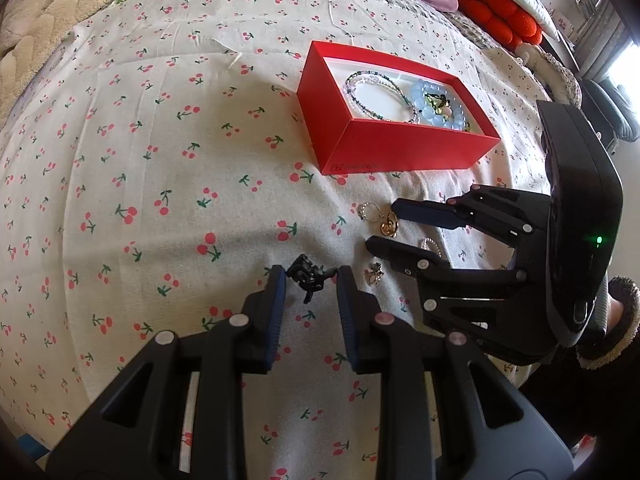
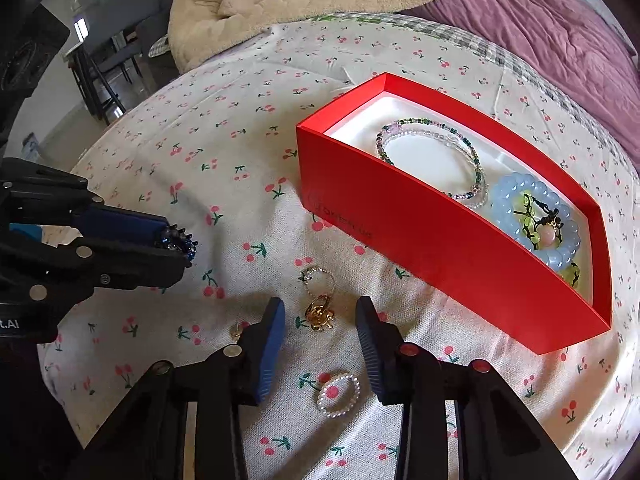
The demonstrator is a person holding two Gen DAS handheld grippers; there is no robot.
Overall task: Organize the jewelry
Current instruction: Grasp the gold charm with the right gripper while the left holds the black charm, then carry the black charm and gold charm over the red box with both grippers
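Note:
A red box (image 1: 404,148) (image 2: 420,232) lies open on the cherry-print bedspread, holding a thin beaded bracelet (image 2: 432,156) and a pale blue bead bracelet (image 2: 536,224). My left gripper (image 1: 311,274) (image 2: 176,242) is shut on a small dark spiky ring (image 1: 308,274) (image 2: 178,240), held just above the cloth. My right gripper (image 2: 320,312) (image 1: 384,226) is open, its fingers either side of a gold ring (image 2: 318,314) (image 1: 389,227). A silver ring (image 2: 318,278) (image 1: 370,211), a pearl ring (image 2: 338,394) and a small gold piece (image 1: 374,276) (image 2: 236,330) lie nearby.
A beige quilt (image 2: 320,0) and a purple blanket (image 2: 560,40) lie at the far side of the bed. Orange cushions (image 1: 500,12) sit at the far right. A chair (image 2: 112,32) stands beyond the bed's left edge.

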